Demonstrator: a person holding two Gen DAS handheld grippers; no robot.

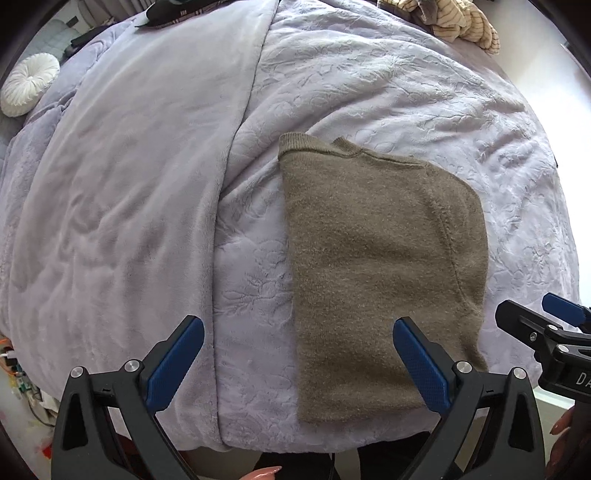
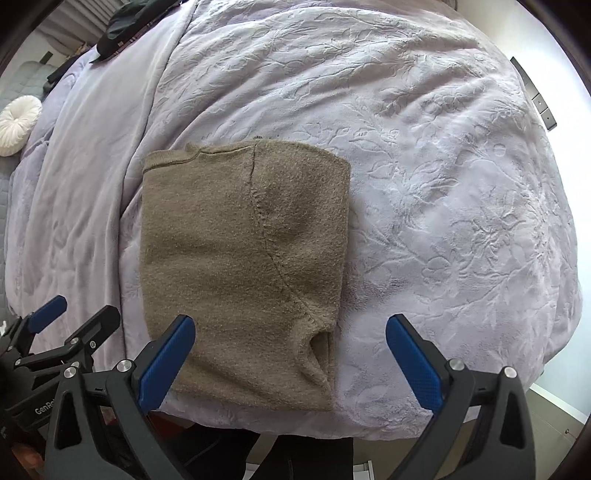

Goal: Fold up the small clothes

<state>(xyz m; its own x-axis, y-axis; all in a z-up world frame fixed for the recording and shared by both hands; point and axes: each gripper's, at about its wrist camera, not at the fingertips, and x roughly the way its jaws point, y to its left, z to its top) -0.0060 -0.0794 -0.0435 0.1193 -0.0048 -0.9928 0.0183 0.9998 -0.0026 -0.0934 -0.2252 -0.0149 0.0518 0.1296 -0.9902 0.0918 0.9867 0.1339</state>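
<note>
- Taupe knit: a folded sweater (image 1: 380, 266) lies flat on a bed covered by a lilac embossed blanket (image 1: 406, 92), near the bed's front edge.
- Its long axis runs from 12 to 6 o'clock in both wrist views; the ribbed neckline end (image 2: 166, 158) points toward 12 o'clock, away from the person, and the folded lower edge sits at 6 o'clock by the bed's edge.
- A curved sleeve seam runs down the top layer, from the upper edge toward the lower right corner.
- Left claw (image 1: 299, 350): jaws spread wide, nothing between the blue pads. Its right pad (image 1: 421, 365) hangs over the sweater's lower right part, while its left pad is over bare blanket at about 9 o'clock of the garment. Whether any pad touches the cloth cannot be told.
- Right claw (image 2: 290, 354): jaws also wide apart and empty. Its left pad (image 2: 166, 362) is over the sweater's lower left corner; its right pad is over blanket at 3 o'clock of the garment, well clear of it.
- Seen from the right wrist, the sweater's lower right corner lies between the right claw's fingers, with the bulk of the garment toward 11 o'clock.
- A smoother lilac quilt (image 1: 129, 166) covers the bed at 9 o'clock of the sweater.
- A round white pleated cushion (image 1: 29, 88) sits at about 10 o'clock, far from the sweater.
- Striped beige clothes (image 1: 458, 18) are heaped at 1 o'clock at the bed's far side.
</note>
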